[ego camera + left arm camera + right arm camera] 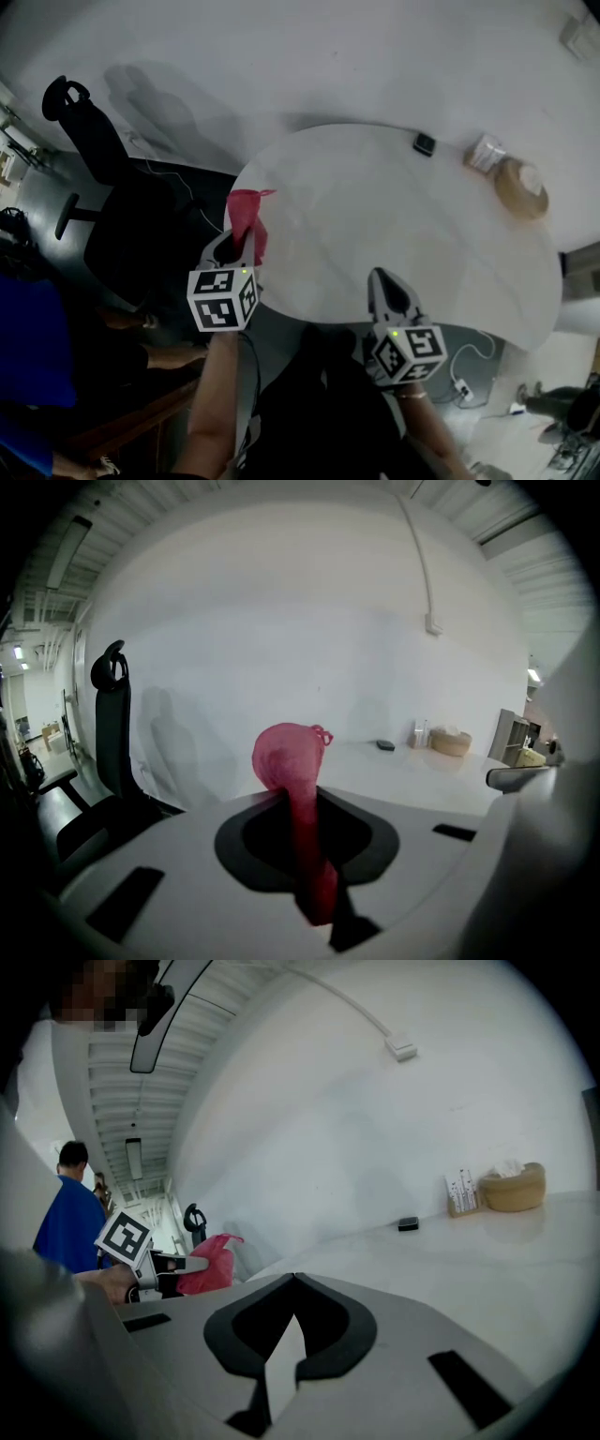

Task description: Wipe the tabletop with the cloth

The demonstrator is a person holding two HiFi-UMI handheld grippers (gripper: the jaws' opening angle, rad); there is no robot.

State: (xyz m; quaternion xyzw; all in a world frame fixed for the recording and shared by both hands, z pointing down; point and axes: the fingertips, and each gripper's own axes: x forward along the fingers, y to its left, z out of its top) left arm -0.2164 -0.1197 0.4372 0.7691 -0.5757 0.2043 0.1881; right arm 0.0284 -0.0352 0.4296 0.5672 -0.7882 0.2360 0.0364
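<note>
Left gripper view: left gripper (300, 799) pinches a red cloth (289, 754) at the bench (375, 216) edge; right gripper (294, 1281) is pressed together, empty; chair (94, 131) beside the bench.

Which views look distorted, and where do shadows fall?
Head view: fisheye bends the white tabletop; the office chair casts a soft shadow on the wall. Left gripper view: dark rounded corners, red cloth sharp. Right gripper view: same bending, dark rim.

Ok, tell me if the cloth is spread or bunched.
Bunched: the cloth balls up beyond the left gripper, clamped between its jaws.
</note>
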